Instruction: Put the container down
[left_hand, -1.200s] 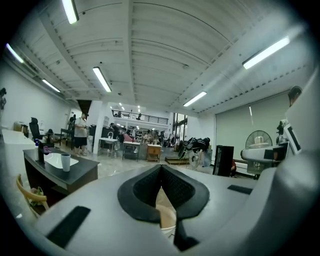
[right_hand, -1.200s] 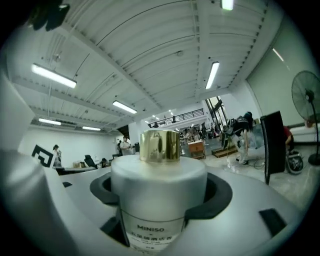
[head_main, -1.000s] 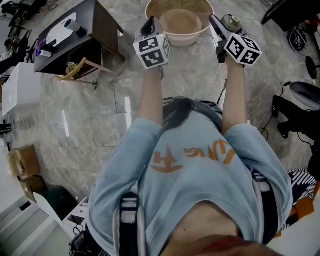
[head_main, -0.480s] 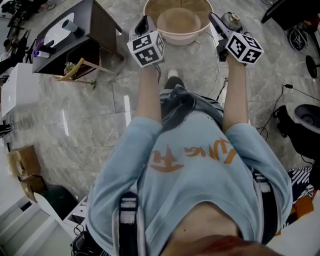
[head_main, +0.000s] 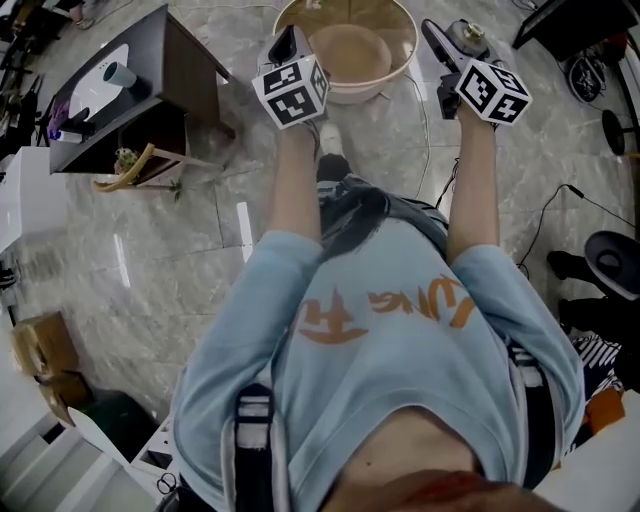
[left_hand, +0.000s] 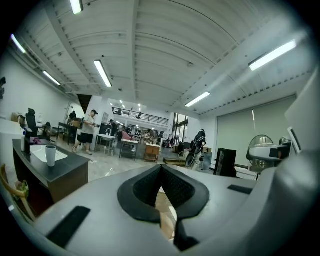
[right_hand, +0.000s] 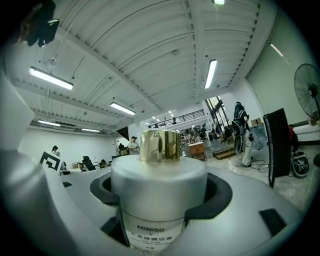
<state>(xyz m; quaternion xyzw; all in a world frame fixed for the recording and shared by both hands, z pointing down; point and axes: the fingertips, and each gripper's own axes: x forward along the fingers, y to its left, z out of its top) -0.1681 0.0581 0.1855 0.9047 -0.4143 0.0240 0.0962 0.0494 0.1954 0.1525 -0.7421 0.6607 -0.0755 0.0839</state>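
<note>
We pinch the gold-capped MINISO bottle (right_hand: 158, 172) in the right gripper (right_hand: 160, 200), one o'clock; left gripper (left_hand: 161, 176) pressed together, eleven.

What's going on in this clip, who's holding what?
A person stands on a marble floor with a claw in each hand, both held out on either side of a pink basin that sits inside a larger tan tub. The right claw is clamped on a white MINISO bottle with a gold cap; it has not been put down yet. The left claw is shut with nothing in it.
</note>
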